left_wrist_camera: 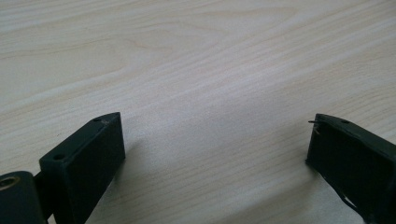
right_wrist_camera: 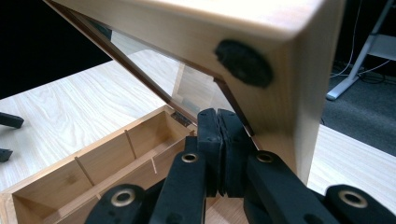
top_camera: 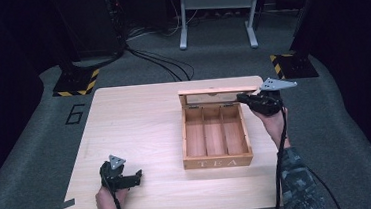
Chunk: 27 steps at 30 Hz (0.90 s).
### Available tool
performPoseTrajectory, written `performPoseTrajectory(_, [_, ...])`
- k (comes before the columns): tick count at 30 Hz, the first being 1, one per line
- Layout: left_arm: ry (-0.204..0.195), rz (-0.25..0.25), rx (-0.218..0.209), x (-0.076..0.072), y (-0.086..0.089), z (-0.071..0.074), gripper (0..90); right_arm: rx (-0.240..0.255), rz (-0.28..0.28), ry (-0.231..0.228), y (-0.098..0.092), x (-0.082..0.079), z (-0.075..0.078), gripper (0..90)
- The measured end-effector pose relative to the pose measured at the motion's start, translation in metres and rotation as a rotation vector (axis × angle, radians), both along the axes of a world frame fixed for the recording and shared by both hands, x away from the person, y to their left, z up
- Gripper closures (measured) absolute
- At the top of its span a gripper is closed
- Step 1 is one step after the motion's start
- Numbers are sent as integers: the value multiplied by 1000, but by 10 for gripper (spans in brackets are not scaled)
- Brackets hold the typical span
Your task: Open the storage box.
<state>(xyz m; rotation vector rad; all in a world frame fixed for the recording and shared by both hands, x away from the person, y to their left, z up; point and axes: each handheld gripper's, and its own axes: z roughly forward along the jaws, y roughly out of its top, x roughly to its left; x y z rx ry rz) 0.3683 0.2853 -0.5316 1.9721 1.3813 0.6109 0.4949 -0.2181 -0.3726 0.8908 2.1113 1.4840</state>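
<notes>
On the left, I'm resting my left gripper (top_camera: 140,177) on the bare bench (top_camera: 139,118) with its fingers (left_wrist_camera: 88,154) spread wide around nothing. Toward the right, the wooden tea box (top_camera: 215,137) is sitting with its three compartments empty. My right gripper (top_camera: 240,98), fingers (right_wrist_camera: 219,140) pressed together, is propping its lid (top_camera: 217,89) upright, probably from beneath, so the opening is looking done while filling or closing remains.

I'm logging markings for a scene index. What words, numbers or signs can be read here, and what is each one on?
"TEA": pale capitals on the front wall of the wooden box, high view.
"6": dark figure on the grey floor left of the table.
Yellow-and-black hazard stripes on a stand base carry no text.
Nothing else is readable.
</notes>
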Motion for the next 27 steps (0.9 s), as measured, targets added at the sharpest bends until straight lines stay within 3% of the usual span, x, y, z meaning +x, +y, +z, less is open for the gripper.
performPoseTrajectory(27, [0, -1, 0, 0, 0, 0, 39, 5, -2, 4, 0, 1, 0, 882])
